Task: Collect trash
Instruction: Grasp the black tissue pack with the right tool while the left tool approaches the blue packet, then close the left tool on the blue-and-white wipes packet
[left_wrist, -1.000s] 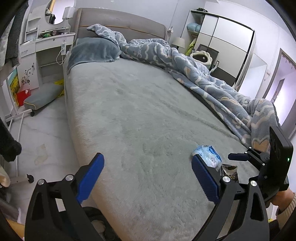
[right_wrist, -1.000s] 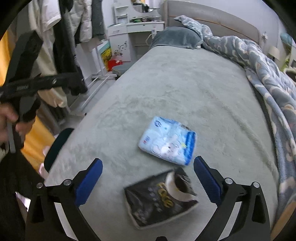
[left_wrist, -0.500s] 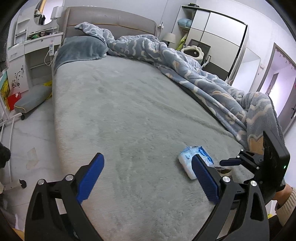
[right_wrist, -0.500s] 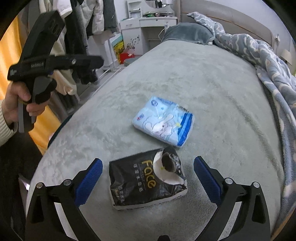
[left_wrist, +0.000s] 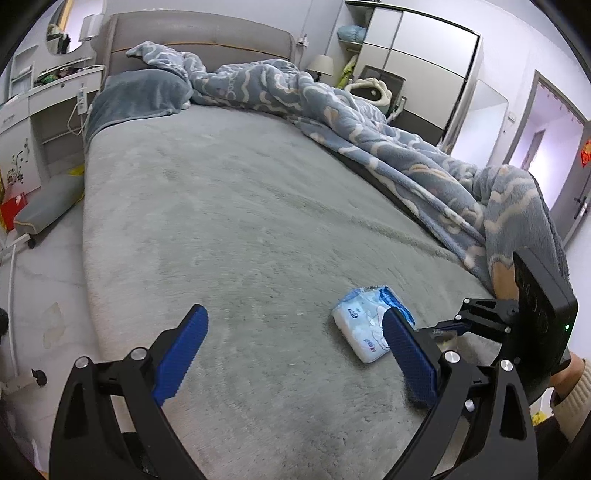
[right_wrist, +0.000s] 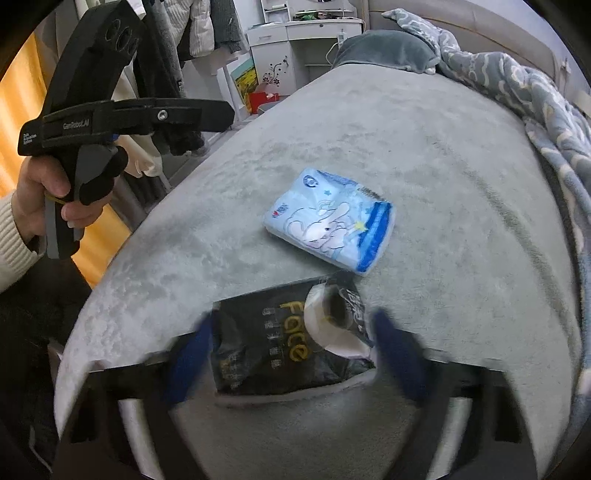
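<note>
Black pack (right_wrist: 273, 347), torn open with white tissue (right_wrist: 332, 325) showing inside, lies on bed (right_wrist: 424, 155) between right gripper (right_wrist: 291, 354) fingers; jaws closing, blurred, pads not yet pressing. Blue pack (right_wrist: 332, 221) just beyond. Left gripper (left_wrist: 291, 343) agape, empty.

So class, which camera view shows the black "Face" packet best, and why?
The right wrist view: the black packet lies in full between the closing right gripper. The left wrist view shows only a sliver behind its own finger.

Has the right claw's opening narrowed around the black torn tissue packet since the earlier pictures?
Yes. The right claw is closing inward on the black torn tissue packet, which lies on the grey bed cover.
</note>
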